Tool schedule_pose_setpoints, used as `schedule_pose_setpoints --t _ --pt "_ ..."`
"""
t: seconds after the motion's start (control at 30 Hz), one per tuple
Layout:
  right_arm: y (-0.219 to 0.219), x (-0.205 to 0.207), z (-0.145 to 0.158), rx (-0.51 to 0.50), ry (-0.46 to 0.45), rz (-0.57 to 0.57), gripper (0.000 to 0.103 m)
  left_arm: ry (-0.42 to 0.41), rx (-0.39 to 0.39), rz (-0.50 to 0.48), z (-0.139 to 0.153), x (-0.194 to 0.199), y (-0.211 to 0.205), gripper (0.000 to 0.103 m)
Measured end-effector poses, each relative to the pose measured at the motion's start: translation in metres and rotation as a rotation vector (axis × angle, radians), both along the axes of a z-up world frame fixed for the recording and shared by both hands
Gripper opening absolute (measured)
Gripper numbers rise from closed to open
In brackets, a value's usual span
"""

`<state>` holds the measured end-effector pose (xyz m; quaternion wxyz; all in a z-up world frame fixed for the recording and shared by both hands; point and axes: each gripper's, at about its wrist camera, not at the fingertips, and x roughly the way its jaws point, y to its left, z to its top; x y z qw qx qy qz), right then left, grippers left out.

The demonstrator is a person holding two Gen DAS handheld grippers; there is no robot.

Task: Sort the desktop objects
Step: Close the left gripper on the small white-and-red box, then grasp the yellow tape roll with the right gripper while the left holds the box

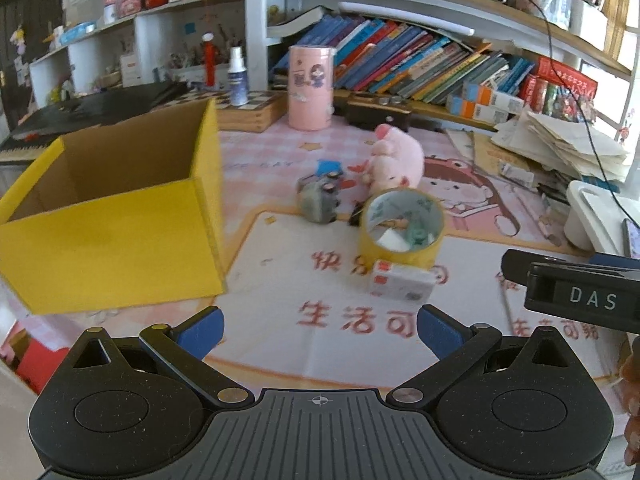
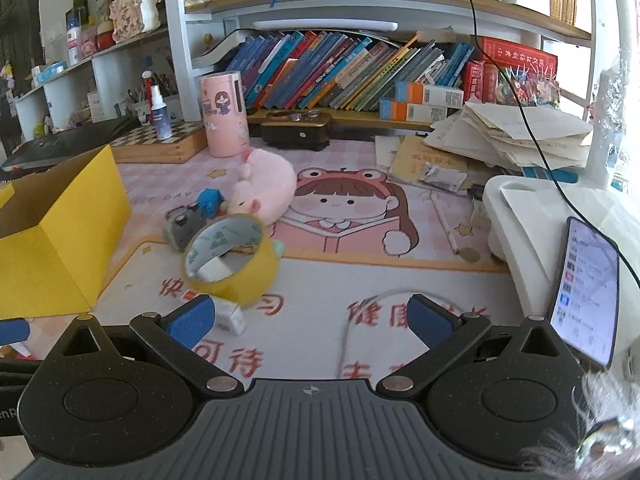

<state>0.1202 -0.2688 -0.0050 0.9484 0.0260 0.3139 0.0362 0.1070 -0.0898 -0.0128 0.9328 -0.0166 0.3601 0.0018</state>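
Note:
A yellow cardboard box (image 1: 108, 236) stands open on the left of the desk mat; it also shows in the right wrist view (image 2: 60, 236). In the middle lie a yellow tape roll (image 1: 400, 226) (image 2: 232, 258), a small white packet (image 1: 402, 280) (image 2: 230, 314), a grey toy (image 1: 320, 198) (image 2: 186, 224), a blue fuzzy item (image 1: 330, 167) (image 2: 210, 200) and a pink plush pig (image 1: 396, 158) (image 2: 264, 188). My left gripper (image 1: 320, 330) is open and empty, short of the packet. My right gripper (image 2: 310, 320) is open and empty, right of the tape.
A pink canister (image 1: 311, 88) and a dark box (image 1: 378, 112) stand at the back below a shelf of books (image 1: 420, 60). A paper stack (image 2: 508, 132), a white tray (image 2: 520, 232) and a lit phone (image 2: 584, 292) crowd the right. A white cable (image 2: 360, 312) lies on the mat.

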Motion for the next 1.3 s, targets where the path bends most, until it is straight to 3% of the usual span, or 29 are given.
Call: schedule_pose_setpoints --t 0.4,0.7,0.9,1.07,1.3 --pt "-0.046 0.03 -0.001 0.057 0.006 0.007 0.103 0.003 -0.013 -0.009 -0.011 0.033 -0.033 0.102" --pt "-0.058 0.042 -0.002 0.048 0.004 0.043 0.103 0.038 0.006 -0.065 -0.032 0.062 -0.054 0.082" --pt "-0.062 0.053 -0.002 0.047 0.008 0.059 0.103 0.097 -0.011 -0.092 -0.051 0.083 -0.053 0.056" --pt "-0.057 0.06 -0.004 0.049 0.018 0.084 0.103 0.101 -0.036 -0.107 -0.052 0.082 -0.048 0.053" --pt "-0.033 0.075 -0.007 0.07 0.045 0.161 0.103 0.088 -0.056 -0.03 -0.033 0.056 -0.019 0.053"
